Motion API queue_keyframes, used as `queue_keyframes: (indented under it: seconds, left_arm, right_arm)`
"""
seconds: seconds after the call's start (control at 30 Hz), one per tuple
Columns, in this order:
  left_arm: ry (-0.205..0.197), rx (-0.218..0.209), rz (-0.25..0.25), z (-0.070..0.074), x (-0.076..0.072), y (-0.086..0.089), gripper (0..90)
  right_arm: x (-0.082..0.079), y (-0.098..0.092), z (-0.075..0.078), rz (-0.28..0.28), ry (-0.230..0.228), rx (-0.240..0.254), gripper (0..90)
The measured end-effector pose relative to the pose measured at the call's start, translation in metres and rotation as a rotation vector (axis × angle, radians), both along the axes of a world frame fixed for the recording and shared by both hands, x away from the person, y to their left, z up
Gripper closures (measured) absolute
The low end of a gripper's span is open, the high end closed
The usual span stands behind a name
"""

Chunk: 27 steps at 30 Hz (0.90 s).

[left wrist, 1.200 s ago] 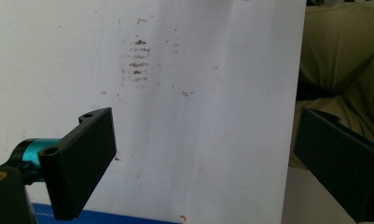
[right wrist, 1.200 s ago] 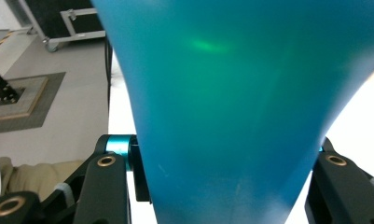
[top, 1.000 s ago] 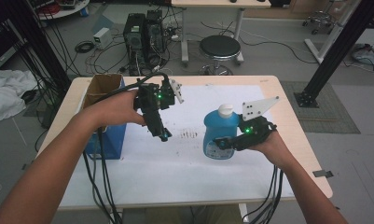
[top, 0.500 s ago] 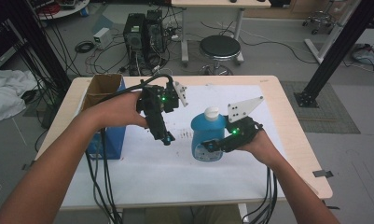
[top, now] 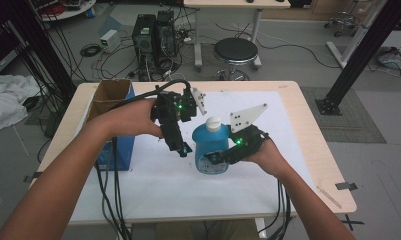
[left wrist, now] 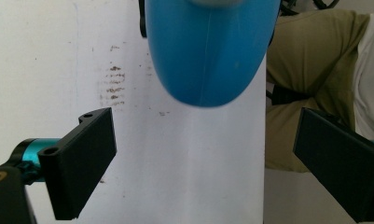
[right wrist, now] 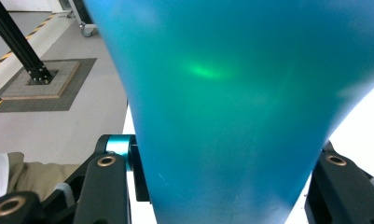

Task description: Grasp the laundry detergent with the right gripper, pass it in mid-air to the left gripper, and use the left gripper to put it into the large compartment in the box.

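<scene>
My right gripper (top: 211, 159) is clamped on the blue bottle (top: 211, 145), jaws pinching its lower body from the side; in the right gripper view the blue wall sits tight between both jaws. I'm gripping low so the white cap (top: 213, 122) and neck stay free. The bottle is upright over the white sheet (top: 288, 125) mid-table; can't tell whether its base touches the sheet or hangs just above.

My left gripper (top: 182, 149) is apart, holding nothing. In the left gripper view its 2 jaws stand wide with the bottle (left wrist: 208, 51) ahead of them, not between them. It points down just beside the bottle, on the cardboard-box (top: 110, 95) side.

My read: right hand is the fixture, presenting the bottle to the left so the open jaws can take the cap or upper body. Risk: smooth tapered wall, could slip or twist in a 2-point pinch if the left pushes off-axis.
</scene>
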State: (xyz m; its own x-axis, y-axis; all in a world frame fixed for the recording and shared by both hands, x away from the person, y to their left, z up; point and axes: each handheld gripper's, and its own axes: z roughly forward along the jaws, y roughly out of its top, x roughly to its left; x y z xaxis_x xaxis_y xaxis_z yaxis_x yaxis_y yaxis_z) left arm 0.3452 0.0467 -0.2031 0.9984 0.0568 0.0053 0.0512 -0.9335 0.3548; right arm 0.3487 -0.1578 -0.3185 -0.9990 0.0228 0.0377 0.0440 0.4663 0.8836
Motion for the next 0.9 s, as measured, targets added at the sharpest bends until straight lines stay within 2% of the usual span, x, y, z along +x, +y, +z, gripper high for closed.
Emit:
queue_keyframes:
  seconds: [0.4,0.9]
  left_arm:
    - [0.002,0.002,-0.023,0.0,-0.001,-0.009,5.9]
    - [-0.003,0.022,-0.034,-0.004,0.001,-0.019,6.0]
  right_arm:
    - [-0.001,0.024,0.002,0.033,-0.008,-0.011,45.5]
    - [-0.002,0.035,0.005,0.033,-0.01,-0.023,45.5]
